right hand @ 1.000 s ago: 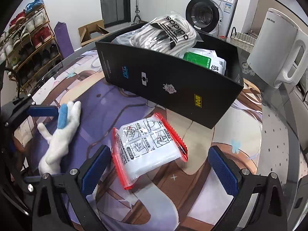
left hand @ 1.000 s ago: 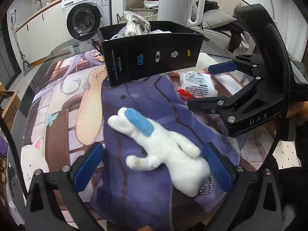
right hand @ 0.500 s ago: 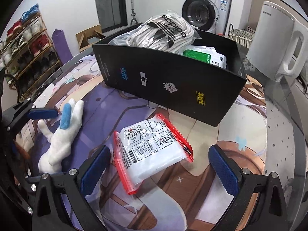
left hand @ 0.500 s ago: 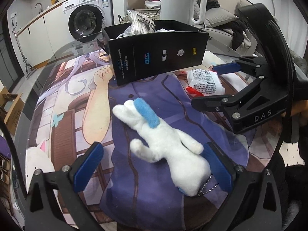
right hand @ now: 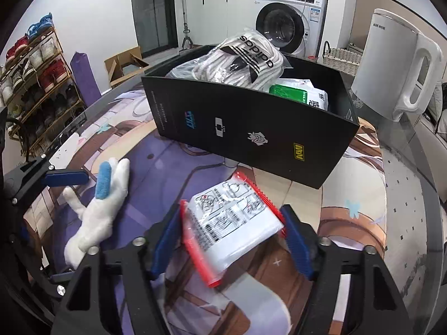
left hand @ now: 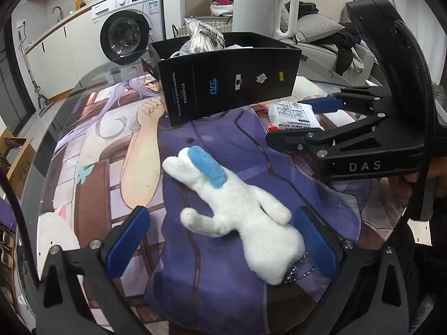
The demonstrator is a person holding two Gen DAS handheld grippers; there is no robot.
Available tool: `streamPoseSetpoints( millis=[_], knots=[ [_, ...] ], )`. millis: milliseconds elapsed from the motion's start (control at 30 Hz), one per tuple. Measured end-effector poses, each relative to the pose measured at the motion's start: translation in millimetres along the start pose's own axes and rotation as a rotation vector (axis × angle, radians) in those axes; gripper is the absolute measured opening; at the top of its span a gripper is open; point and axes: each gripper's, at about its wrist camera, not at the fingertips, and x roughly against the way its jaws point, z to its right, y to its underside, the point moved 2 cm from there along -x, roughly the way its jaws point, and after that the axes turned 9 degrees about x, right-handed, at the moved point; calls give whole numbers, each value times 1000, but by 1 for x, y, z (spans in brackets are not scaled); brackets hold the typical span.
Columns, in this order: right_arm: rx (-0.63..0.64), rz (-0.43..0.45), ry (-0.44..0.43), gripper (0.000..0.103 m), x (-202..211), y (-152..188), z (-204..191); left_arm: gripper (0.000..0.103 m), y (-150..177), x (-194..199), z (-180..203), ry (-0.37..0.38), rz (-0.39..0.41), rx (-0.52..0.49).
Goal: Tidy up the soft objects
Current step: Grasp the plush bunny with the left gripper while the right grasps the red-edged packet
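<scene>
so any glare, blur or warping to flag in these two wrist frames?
Left wrist: strong fisheye bowing of the black box, dark vignette at the corners, plush rabbit sharp. Right wrist: glare streaks on the red-edged packet film and the bagged item in the box; lower centre slightly soft.

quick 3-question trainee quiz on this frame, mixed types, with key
1. True or false: the right gripper has its blue pads on both sides of the red-edged packet.
2. Which item lies between the open left gripper fingers? A) white plush toy B) kettle C) green pack
3. Fill in: the Adidas bag sits inside the black ____.

Key: 1 true; 2 A; 3 box.
</scene>
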Motion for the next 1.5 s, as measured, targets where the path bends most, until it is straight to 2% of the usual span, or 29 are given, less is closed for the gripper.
streamPoseSetpoints(
  millis=[133, 433, 667, 800, 933, 1033, 1433, 1500],
  knots=[
    [-25, 9, 24, 63, 5, 4, -6, 103, 1, 1, 1, -2, -1, 0],
    [-91, -1, 79, 63, 12, 11, -15, 103, 2, 3, 1, -8, -11, 5],
    [-92, 5, 65, 63, 16, 15, -18, 100, 3, 4, 3, -7, -5, 9],
    [-88, 8, 61, 63, 15, 15, -15, 88, 4, 8, 5, 3, 4, 1],
    [-83, 14, 55, 63, 16, 16, -14, 64, 4, 12, 10, 11, 18, -12],
    [-79, 17, 51, 63, 16, 18, -11, 52, 3, 12, 10, 8, 32, -4],
    [-90, 20, 64, 62, 23, 27, 3, 45, 3, 14, 4, 27, 52, 38],
    [-85, 26, 65, 62, 25, 27, 3, 36, 3, 16, 3, 34, 63, 47]
  ],
)
